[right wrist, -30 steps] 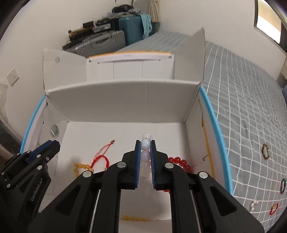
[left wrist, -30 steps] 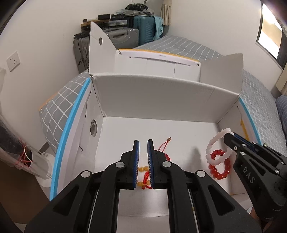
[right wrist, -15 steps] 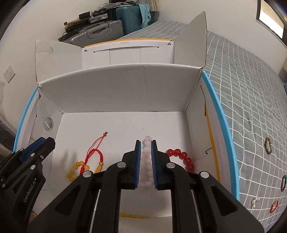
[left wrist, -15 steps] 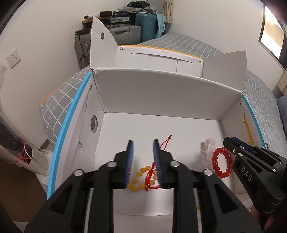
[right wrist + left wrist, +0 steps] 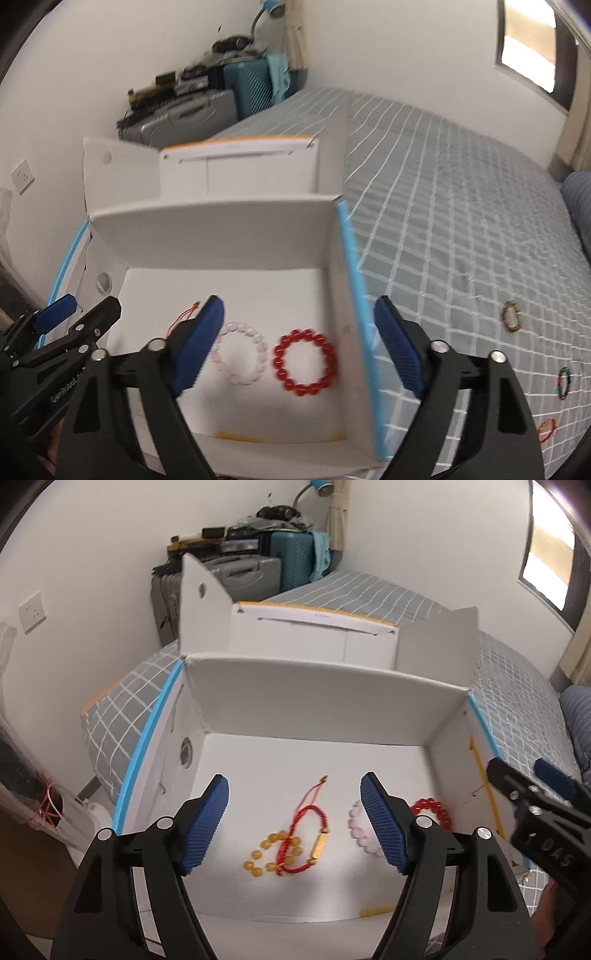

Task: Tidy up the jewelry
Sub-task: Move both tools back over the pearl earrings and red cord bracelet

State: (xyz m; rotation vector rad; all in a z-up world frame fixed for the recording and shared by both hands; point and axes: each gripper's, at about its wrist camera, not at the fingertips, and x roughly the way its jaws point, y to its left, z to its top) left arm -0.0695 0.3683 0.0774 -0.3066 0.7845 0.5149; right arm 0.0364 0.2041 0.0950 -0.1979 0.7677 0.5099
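Note:
An open white cardboard box (image 5: 325, 698) (image 5: 221, 221) sits on the bed. On its floor lie a red cord bracelet (image 5: 306, 823), a yellow bead bracelet (image 5: 269, 856), a pale pink bead bracelet (image 5: 240, 354) (image 5: 360, 830) and a red bead bracelet (image 5: 306, 362) (image 5: 430, 808). My left gripper (image 5: 295, 823) is open and empty above the cord and yellow bracelets. My right gripper (image 5: 299, 347) is open and empty above the pink and red bracelets, near the box's right wall.
Several small bracelets lie on the grey checked bedspread to the right: a brownish one (image 5: 511, 314), a multicoloured one (image 5: 564, 383) and a red one (image 5: 547, 435). Suitcases (image 5: 255, 576) stand against the far wall. A plastic-wrapped object (image 5: 22, 786) stands left of the bed.
Both grippers opened wide. The left let go of the cord and yellow bracelets; the right let go of the pink bracelet, which now lies flat beside the red one. Both cameras pulled back and up.

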